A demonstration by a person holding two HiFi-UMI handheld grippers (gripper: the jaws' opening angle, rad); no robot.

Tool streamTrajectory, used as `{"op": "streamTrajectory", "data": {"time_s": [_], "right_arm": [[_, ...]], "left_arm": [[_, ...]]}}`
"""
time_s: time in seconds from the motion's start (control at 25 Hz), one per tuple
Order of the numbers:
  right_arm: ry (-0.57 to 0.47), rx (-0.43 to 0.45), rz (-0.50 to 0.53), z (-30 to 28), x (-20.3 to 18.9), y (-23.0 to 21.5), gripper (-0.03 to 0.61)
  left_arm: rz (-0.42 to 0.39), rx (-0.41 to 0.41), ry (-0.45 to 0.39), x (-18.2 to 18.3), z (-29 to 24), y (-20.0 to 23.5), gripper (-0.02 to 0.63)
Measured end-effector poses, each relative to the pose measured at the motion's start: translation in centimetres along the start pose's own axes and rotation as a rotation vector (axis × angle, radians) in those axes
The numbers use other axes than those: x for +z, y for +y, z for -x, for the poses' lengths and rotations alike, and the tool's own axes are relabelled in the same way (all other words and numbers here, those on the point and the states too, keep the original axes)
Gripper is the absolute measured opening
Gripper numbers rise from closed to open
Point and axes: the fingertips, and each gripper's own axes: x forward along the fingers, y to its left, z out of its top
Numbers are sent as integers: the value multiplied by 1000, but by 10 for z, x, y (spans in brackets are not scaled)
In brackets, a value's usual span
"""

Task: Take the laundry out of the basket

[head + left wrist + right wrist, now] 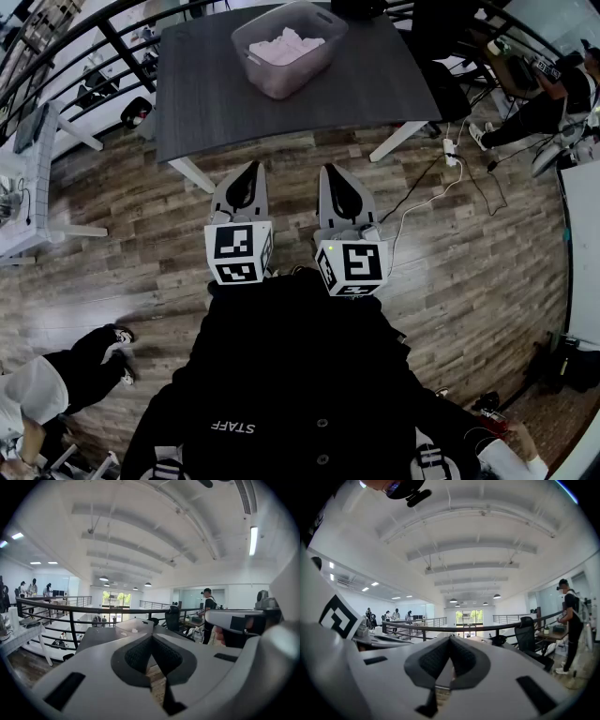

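A clear plastic basket (286, 47) with pale pink and white laundry (287, 44) stands on the dark grey table (216, 103), toward its far side. Both grippers are held side by side over the wooden floor, short of the table's near edge. My left gripper (250, 167) is shut with nothing between its fingers. My right gripper (331, 171) is likewise shut and empty. In the left gripper view the shut tips (151, 637) point at the basket (135, 625) across the table (98, 638). The right gripper view shows its tips (450, 637) together, and the basket is hidden behind them.
A black railing (75, 42) runs behind and to the left of the table. Cables and a power strip (450, 150) lie on the floor to the right. An office chair (172, 617) and a standing person (207, 611) are to the right. A white table (28, 187) stands at left.
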Motion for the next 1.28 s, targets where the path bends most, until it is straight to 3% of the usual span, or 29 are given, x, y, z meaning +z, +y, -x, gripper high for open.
{"op": "streamTrajectory", "data": {"time_s": [0.36, 1.28], "right_arm": [[-4, -8, -16, -10, -5, 6, 15], [164, -18, 7, -43, -53, 69, 15]], "left_arm": [[6, 9, 8, -6, -2, 16, -2], [103, 47, 122, -60, 21, 108, -2]]}}
